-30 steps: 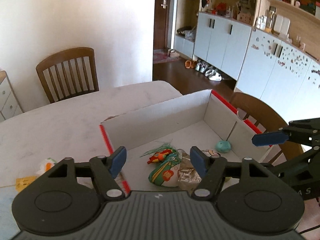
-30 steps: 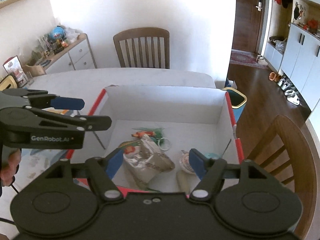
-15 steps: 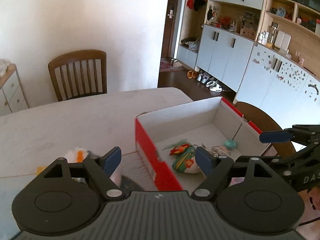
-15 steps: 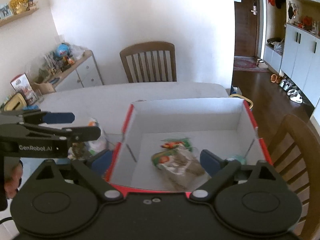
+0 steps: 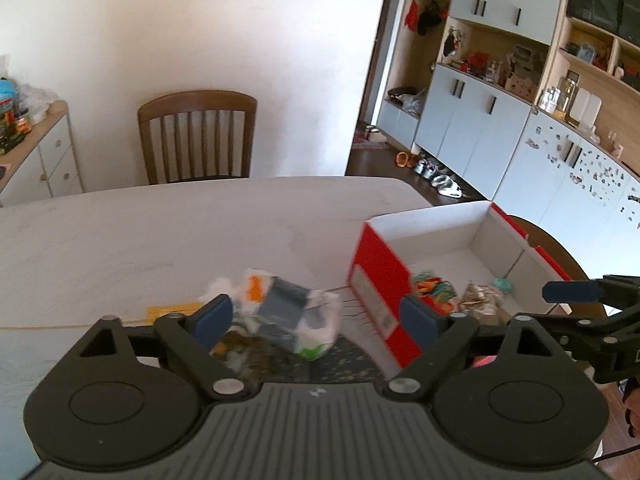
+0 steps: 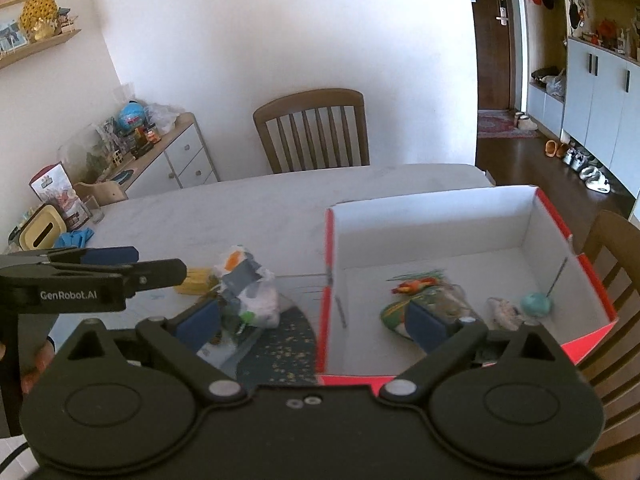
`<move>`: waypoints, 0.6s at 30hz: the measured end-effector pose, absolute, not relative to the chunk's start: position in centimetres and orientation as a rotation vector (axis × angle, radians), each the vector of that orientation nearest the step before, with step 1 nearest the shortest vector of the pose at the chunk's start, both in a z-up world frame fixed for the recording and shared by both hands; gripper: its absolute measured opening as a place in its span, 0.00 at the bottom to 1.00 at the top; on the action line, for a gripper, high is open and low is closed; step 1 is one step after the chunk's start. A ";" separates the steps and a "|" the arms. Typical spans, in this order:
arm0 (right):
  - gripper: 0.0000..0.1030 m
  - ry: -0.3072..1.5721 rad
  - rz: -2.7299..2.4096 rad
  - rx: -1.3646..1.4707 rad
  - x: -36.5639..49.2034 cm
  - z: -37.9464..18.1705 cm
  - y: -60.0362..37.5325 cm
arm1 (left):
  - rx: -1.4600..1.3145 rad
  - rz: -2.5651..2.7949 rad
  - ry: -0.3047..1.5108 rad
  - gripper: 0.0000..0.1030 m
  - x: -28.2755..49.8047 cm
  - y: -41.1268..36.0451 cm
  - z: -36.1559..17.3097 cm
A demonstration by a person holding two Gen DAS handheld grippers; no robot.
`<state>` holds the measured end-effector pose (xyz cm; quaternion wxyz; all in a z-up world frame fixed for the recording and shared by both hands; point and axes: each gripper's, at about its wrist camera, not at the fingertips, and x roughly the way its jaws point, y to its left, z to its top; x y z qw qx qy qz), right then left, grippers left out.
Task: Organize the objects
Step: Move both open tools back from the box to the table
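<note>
While both grippers hover above the pale worktop (image 5: 120, 240), neither holds anything. The left gripper (image 5: 316, 318) has its blue-padded fingers (image 5: 210, 318) spread wide and its jaws are opening; seen between them, but not touched, lies a crumpled bundle of packets (image 5: 288, 312) in white, grey, orange and green, resting on the worktop just left of the box. The right gripper (image 6: 312, 320) also stands with wide fingers (image 6: 426, 322), which straddle the near left corner of the red-and-white cardboard box (image 6: 440, 216) without pressing on it.

The box sits open on the right part of the worktop, beside a wooden chair (image 6: 612, 248). On its white floor lie a green and orange toy (image 6: 416, 284), a crinkled silvery packet (image 5: 480, 298), a small pale item too blurred to name, and a teal ball (image 6: 536, 304) near the right wall. The bundle of packets partly overlaps a dark speckled mat (image 6: 288, 344), with a yellow piece (image 6: 196, 278) just behind it. A second wooden chair (image 5: 196, 136) stands at the far side against the white wall.
</note>
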<state>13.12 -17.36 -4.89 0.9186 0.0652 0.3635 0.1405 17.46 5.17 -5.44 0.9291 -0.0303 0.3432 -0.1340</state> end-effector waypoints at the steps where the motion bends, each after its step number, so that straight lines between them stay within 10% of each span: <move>1: 0.96 0.750 0.290 0.133 13.1 -5.0 -16.8 | -0.067 -0.273 0.702 0.95 17.4 5.9 -5.6; 18: 0.96 0.807 0.243 0.100 14.1 -7.2 -9.5 | -0.118 -0.241 0.706 1.00 20.2 16.6 -10.0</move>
